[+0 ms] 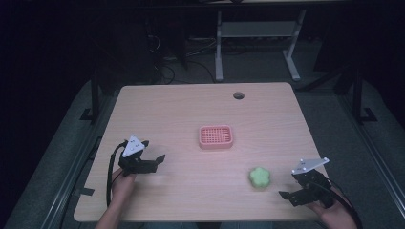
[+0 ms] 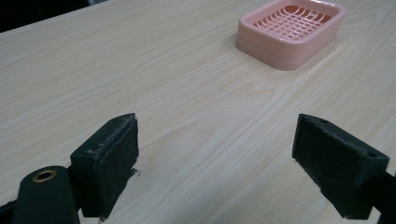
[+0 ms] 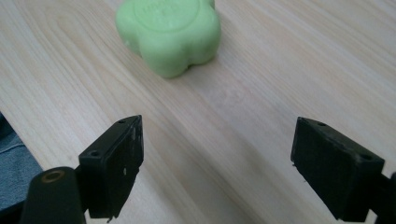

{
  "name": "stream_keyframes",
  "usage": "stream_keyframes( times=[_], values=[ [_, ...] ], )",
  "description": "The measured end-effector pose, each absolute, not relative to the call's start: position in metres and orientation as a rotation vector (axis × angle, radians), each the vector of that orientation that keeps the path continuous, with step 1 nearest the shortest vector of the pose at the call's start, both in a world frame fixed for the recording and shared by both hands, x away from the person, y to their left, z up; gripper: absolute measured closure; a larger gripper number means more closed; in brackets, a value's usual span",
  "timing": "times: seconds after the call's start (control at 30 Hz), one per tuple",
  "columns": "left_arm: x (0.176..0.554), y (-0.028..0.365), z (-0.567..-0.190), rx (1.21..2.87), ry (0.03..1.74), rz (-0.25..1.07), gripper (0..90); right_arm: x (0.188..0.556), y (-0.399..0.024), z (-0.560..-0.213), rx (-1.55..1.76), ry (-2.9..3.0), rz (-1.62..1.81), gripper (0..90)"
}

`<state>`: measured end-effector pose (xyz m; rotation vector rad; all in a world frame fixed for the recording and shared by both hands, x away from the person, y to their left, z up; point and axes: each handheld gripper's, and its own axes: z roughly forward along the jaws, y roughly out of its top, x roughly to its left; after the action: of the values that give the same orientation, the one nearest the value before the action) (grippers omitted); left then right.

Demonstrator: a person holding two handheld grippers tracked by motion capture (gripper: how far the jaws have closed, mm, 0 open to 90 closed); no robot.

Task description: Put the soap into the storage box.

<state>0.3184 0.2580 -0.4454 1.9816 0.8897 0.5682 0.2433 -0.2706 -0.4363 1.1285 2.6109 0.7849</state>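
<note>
Both my grippers held apart, gripping nothing.
My left gripper point(image 1: 152, 161) faces the pink basket point(image 1: 216, 136) at mid-table; my right gripper point(image 1: 291, 195) sits just beside the green flower-shaped soap point(image 1: 260, 177) on the wooden table point(image 1: 191, 105).

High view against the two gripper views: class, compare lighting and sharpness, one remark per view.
High view: dim, surroundings nearly black, the table lit softly, the green soap slightly soft. Left gripper view: brighter, wood grain crisp, the pink soap dish clear. Right gripper view: evenly lit, the soap close and a little blurred, its embossing unreadable.
</note>
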Motion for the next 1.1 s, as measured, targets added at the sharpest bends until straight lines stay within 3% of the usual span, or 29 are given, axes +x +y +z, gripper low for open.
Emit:
stream_keyframes(
  times=[1.1],
  values=[
    [0.32,0.261,-0.446,1.968,0.9,0.567,14.3,0.273,-0.221,-0.419,1.0,2.739,0.687,14.6]
  ],
)
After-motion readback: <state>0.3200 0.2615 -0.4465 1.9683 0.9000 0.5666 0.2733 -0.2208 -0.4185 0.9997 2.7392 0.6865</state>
